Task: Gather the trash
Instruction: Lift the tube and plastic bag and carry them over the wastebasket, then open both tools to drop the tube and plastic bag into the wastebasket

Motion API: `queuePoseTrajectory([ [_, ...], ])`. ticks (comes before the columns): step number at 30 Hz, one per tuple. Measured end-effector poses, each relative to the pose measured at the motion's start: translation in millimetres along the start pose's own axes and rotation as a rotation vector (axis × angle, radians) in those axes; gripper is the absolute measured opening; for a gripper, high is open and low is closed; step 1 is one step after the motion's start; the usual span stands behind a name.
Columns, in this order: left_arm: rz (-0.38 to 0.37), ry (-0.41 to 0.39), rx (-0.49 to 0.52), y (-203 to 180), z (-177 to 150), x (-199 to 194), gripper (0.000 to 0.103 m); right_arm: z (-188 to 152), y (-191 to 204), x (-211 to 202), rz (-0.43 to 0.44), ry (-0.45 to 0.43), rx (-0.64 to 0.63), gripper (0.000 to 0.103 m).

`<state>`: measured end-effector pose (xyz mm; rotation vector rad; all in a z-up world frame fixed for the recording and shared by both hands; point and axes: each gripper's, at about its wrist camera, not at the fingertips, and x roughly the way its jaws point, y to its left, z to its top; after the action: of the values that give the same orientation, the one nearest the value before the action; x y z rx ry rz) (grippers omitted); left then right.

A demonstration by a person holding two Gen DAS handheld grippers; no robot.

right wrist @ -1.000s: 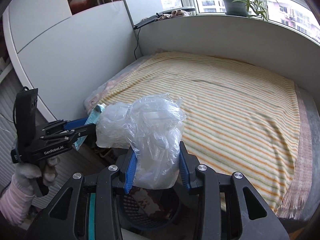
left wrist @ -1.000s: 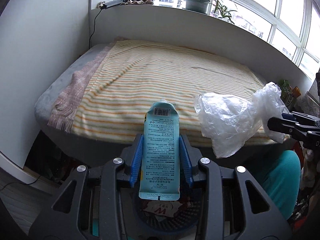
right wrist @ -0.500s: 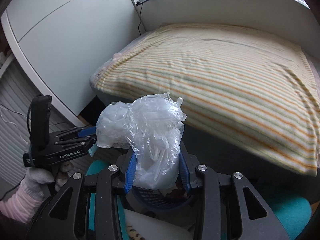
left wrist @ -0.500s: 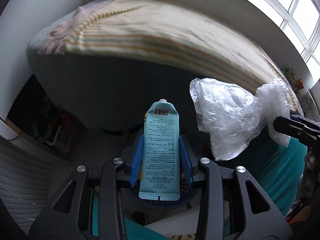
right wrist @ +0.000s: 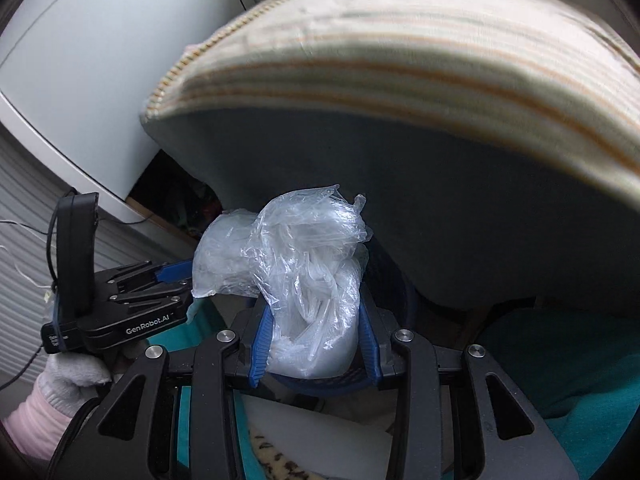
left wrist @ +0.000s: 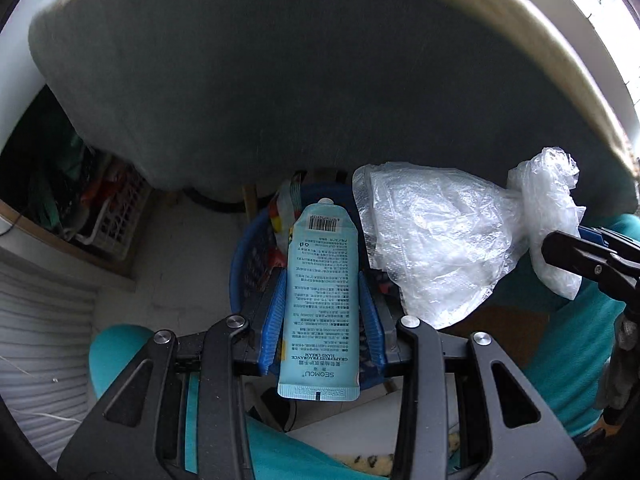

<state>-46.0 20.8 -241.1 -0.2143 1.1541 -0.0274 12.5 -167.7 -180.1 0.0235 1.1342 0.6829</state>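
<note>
A light blue hand cream tube stands cap-end forward between the blue pads of my left gripper, which is shut on it. Right under the tube is a blue mesh waste basket holding wrappers. My right gripper is shut on a crumpled clear plastic bag, and part of the blue basket's rim shows beneath it. The bag also hangs at the right of the left wrist view, in front of the right gripper's fingers. My left gripper shows at the left of the right wrist view.
The grey side of the mattress with its striped blanket looms just beyond both grippers. A white crate of clutter sits under the bed at left. Teal trouser legs flank the basket. A white cupboard stands at left.
Both grippers have dropped and tipped downward, from facing the top of the bed to hanging over the blue basket beside it. The tube and the bag stay gripped.
</note>
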Motion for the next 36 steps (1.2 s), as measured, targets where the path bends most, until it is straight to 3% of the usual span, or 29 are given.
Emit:
queuePoseTrajectory([
  [17,0.029,0.118,-0.003,13,-2,59,0.036,-2,17,62,-0.046,0.115,0.043,0.039],
  [27,0.043,0.155,0.001,8,-10,75,0.037,-5,13,77,-0.069,0.149,0.043,0.049],
  [31,0.049,0.158,-0.006,11,-11,79,0.053,-7,5,74,-0.082,0.163,0.054,0.058],
  [36,0.050,0.165,-0.004,14,-13,80,0.054,-8,3,75,-0.088,0.173,0.054,0.061],
])
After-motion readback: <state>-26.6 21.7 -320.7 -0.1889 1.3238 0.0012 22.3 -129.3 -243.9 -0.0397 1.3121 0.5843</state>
